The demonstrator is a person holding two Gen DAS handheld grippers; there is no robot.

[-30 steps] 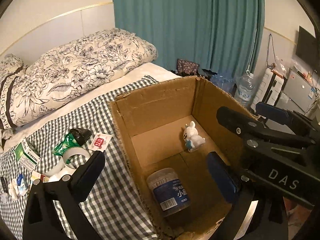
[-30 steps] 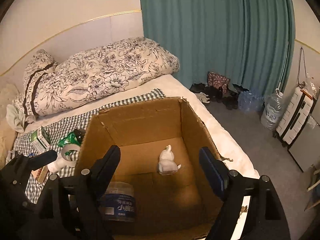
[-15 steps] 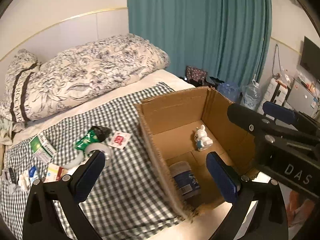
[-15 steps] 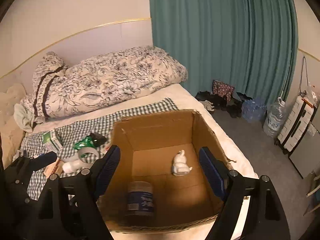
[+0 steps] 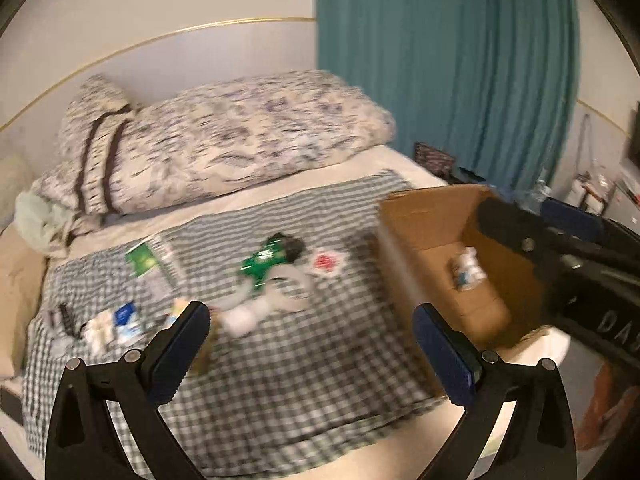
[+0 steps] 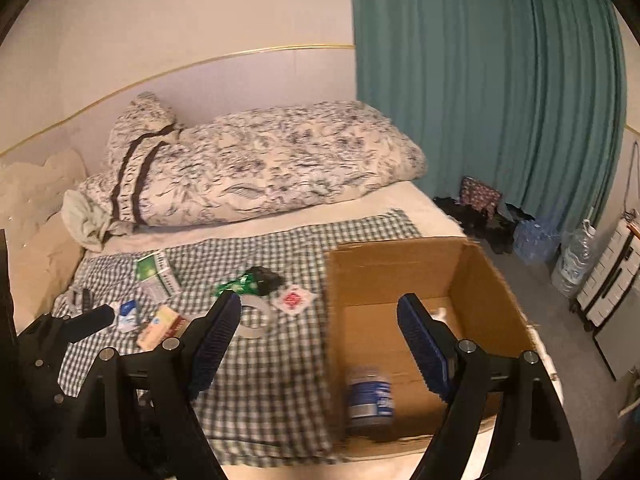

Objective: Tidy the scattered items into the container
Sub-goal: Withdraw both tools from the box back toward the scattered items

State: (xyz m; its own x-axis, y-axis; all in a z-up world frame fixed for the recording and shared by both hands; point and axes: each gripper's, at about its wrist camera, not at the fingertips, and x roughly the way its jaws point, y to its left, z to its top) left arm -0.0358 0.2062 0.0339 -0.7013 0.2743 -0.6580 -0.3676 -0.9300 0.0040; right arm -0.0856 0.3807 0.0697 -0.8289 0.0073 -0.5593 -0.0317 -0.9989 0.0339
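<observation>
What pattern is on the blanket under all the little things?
The blanket has small dark green and white checks. The right wrist view shows it best.

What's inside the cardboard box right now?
In the cardboard box: a blue-labelled jar near the front and a small white figurine further back. The right gripper's finger hides part of the floor, so more could be there.

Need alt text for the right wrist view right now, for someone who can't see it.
An open, empty tool points over a bed with a cardboard box holding a jar. Left of the box, a tape roll, packets and cartons lie scattered on a checked cloth.
</observation>
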